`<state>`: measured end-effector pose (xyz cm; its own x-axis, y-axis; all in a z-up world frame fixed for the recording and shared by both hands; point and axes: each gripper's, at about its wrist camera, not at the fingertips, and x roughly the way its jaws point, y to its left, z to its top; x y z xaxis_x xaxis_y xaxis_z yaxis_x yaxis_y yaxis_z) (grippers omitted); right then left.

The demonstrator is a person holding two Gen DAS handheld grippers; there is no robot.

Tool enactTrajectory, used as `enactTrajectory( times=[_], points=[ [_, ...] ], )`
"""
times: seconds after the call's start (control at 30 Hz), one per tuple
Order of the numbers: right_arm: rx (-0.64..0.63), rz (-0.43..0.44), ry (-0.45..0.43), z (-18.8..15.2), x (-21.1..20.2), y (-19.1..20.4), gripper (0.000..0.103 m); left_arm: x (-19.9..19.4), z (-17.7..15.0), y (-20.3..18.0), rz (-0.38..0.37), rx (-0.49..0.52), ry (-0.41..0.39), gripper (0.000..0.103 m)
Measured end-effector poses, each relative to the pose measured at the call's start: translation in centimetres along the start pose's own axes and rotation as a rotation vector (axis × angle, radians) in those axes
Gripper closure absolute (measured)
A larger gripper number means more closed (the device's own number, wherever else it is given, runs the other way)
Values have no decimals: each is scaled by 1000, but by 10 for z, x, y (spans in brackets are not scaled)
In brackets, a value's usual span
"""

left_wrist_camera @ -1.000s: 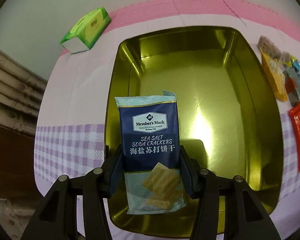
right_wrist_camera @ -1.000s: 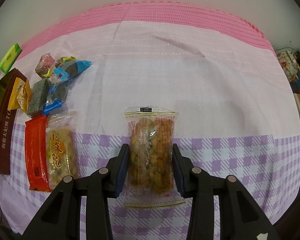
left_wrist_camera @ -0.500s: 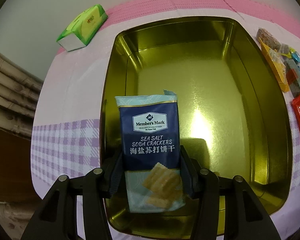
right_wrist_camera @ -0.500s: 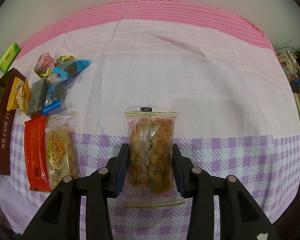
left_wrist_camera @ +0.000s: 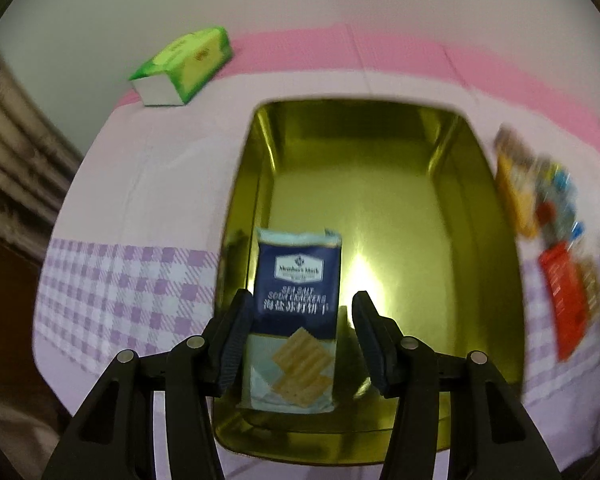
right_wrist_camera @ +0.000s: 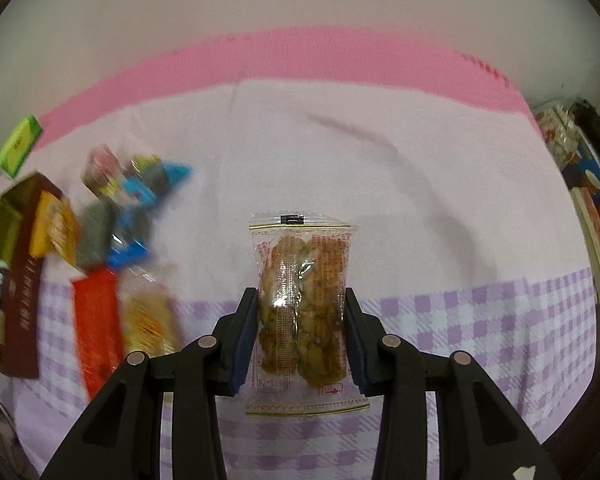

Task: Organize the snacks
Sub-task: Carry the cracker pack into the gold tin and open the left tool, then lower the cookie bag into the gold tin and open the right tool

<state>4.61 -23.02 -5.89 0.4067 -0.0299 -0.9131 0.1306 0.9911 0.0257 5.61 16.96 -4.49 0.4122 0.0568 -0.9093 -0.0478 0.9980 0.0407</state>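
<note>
Left gripper (left_wrist_camera: 298, 342), jaws apart, straddles the navy cracker packet (left_wrist_camera: 296, 320) lying in the gold tin (left_wrist_camera: 496, 264); right gripper (right_wrist_camera: 300, 330) clamps the clear peanut-brittle pack (right_wrist_camera: 302, 308), tin-bound probably.

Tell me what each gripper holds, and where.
Right gripper: clear snack packet, pinched across its middle. Left gripper: nothing; cracker pack lies loose in the tin.

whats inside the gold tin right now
Only the cracker packet shows in the gold tin, near its front left corner; whether it is lying flat cannot be told. The rest of the floor looks bare. The part under the packet is covered.
</note>
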Motion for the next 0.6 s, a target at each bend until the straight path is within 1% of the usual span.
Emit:
enactTrajectory(
  times=[0.07, 0.13, 0.2, 0.3, 0.4, 0.5, 0.6],
  points=[
    [-9, 24, -29, 6, -14, 13, 66, -10, 2, 13, -28, -77, -35, 50],
    [-21, 69, -53, 12, -27, 33, 66, -17, 2, 26, -37, -145, -60, 50],
    [-36, 111, -65, 14, -36, 53, 66, -24, 1, 40, -13, -196, -80, 50],
    [-71, 202, -67, 15, -47, 94, 66, -33, -5, 61, 41, -253, -111, 50],
    [-110, 274, -53, 14, -53, 134, 66, -36, -15, 79, 75, -298, -116, 50],
    [-157, 331, -32, 10, -56, 174, 66, -35, -28, 94, 82, -349, -92, 50],
    [-197, 368, -13, 8, -54, 214, 66, -33, -42, 102, 91, -375, -73, 50]
  ],
)
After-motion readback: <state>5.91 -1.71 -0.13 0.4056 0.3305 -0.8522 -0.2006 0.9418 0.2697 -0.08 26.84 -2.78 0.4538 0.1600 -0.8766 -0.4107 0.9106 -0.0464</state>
